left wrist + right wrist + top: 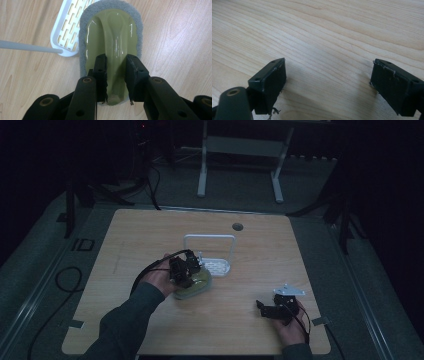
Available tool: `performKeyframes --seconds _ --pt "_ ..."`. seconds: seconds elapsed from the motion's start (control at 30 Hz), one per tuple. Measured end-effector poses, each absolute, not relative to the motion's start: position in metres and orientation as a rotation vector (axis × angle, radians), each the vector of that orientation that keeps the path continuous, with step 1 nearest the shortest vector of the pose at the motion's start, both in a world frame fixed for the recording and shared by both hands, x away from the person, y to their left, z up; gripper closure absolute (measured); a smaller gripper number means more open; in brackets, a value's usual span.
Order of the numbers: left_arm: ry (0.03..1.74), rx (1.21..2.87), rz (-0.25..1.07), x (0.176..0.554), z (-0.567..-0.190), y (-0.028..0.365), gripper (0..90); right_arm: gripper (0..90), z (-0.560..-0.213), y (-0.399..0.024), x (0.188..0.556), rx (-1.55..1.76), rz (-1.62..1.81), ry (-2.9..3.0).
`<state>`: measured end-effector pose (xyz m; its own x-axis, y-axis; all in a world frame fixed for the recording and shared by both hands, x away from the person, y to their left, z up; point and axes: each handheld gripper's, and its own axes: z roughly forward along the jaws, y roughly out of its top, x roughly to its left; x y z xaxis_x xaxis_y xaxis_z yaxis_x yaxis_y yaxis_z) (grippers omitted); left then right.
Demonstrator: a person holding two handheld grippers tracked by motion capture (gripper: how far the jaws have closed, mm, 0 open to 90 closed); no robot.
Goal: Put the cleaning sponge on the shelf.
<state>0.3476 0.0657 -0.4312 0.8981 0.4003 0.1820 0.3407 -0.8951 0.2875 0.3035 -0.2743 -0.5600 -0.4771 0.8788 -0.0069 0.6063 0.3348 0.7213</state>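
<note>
Largest first: wooden table (150,240), carrying everything in play. Next, white slotted tray (65,27) with a tall wire handle (210,238), just beyond the left tool and touching or nearly touching the far edge of the scrubber. Holds nothing: slots bare, no soap, no water, no pad visible inside.

Then the handled scrubbing pad (112,30), olive-green glossy plastic top on a grey abrasive base, lying flat on the table directly under and ahead of the left tool. Left tool (116,75) clamped on the raised central ridge of that green top, pads (101,72) pressing from both sides, near end of the pad between them. Base seemingly resting on the wood, not lifted, though hard to tell for certain.

Right tool (328,82) well apart, near the table's right front corner, spread wide over bare wood with nothing between the pads.

Judged progress: grasp already secured, so the pick-up step looks done. Likely left: lifting the pad and carrying it the short way forward into the empty tray, then letting go. Nothing placed yet. Right tool apparently idle, with no visible part in this step.
</note>
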Motion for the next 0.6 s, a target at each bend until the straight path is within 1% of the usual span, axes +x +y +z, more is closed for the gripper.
performKeyframes --seconds 0.23,0.6 --pt "0.505 2.799 0.375 0.3497 -0.43 0.0649 72.1 12.6 -0.56 -0.2743 0.3035 1.309 0.936 2.208" --pt "0.456 2.784 0.386 0.3553 -0.4283 0.063 72.1 12.6 -0.56 -0.2743 0.3034 1.309 0.936 2.209"
